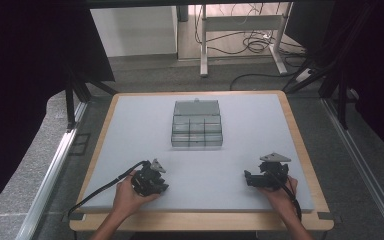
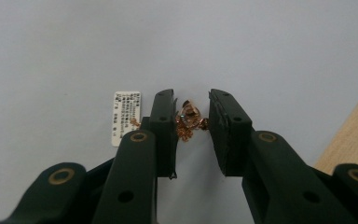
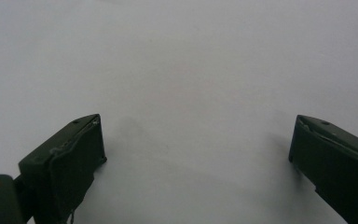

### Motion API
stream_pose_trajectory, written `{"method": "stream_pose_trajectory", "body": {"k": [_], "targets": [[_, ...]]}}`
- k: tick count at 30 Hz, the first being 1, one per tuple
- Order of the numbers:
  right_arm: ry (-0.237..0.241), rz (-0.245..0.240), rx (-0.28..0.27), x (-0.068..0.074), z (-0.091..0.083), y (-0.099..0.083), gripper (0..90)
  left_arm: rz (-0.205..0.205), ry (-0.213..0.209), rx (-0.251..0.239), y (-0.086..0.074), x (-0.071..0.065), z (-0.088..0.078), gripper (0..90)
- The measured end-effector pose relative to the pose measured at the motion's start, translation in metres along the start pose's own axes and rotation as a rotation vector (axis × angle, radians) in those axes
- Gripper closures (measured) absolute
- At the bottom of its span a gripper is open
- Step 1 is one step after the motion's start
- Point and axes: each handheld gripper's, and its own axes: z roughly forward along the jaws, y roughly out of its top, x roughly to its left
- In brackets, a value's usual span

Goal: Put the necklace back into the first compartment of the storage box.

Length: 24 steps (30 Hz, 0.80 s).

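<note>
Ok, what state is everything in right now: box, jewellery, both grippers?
Clear plastic box: lid open, tilted back; compartments look empty.
Gold chain: bunched on the mat, between the left fingers, not clearly gripped.
White tag: flat on the mat beside it.
Left gripper: partly open.
Right gripper: wide open, holding nothing.

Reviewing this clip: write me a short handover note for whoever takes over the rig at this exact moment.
Left gripper: low over the grey mat near its front left, jaws part open around a small rose-gold jewellery piece; not yet closed on it. A white tag lies beside it on the mat.
Right gripper: jaws wide open over bare mat at the front right, holding nothing.
Clear compartment box: mid-mat, lid open, compartments look empty from the high view.
Done: left gripper lined up on the jewellery.
Left: probably close, lift and carry the piece to the box.
</note>
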Motion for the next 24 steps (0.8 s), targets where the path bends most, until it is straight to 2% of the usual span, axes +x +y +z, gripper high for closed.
{"method": "stream_pose_trajectory", "body": {"k": [3,8,11,24], "targets": [[0.0,0.0,0.0,-0.0001,0.0,0.0,2.9,0.021,0.012,0.018,0.0018,-0.0025,0.0009,72.1],[0.001,0.0,0.0,-0.0001,0.0001,0.0,2.9,0.024,-0.001,0.029,0.0042,-0.0009,0.0013,76.6],[0.001,0.0,0.0,-0.0001,0.0001,0.0,2.9,0.026,-0.001,0.028,0.0042,-0.0008,0.0015,80.9],[0.0,0.0,0.0,0.0,0.0001,0.0,2.9,0.039,0.011,0.015,0.0027,-0.0035,0.0012,84.4]]}}
